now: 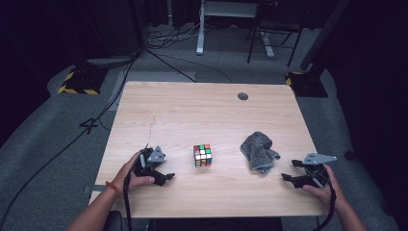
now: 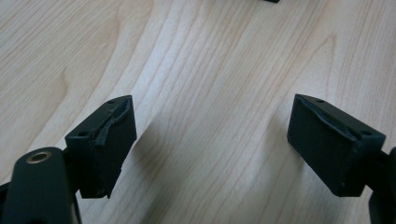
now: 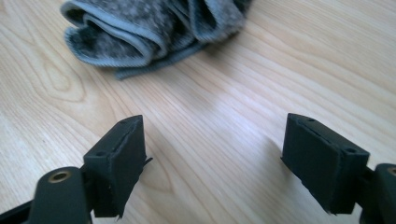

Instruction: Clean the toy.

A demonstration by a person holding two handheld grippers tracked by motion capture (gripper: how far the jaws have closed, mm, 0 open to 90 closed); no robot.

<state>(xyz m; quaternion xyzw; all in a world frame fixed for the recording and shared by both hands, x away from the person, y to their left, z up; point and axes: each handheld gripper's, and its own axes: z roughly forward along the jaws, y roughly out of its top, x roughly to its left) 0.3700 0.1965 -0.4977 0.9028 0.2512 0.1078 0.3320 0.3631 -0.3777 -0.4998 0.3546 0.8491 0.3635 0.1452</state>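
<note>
Just right of the crumpled grey cloth (image 1: 259, 151) on the wooden surface (image 1: 192, 110), the right tongs (image 1: 287, 177) sit wide apart and empty, nearer it than the left tongs (image 1: 168, 176), also apart; cube's (image 1: 202, 155) further left.

Left hand (image 1: 137, 171) near the lower left, gripping the left tool (image 1: 166, 179) with jaws spread wide and nothing between them, right hand (image 1: 325, 185) at the lower right, holding the right tool (image 1: 287, 177) low, jaws wide apart, both forearms reaching in from below
</note>
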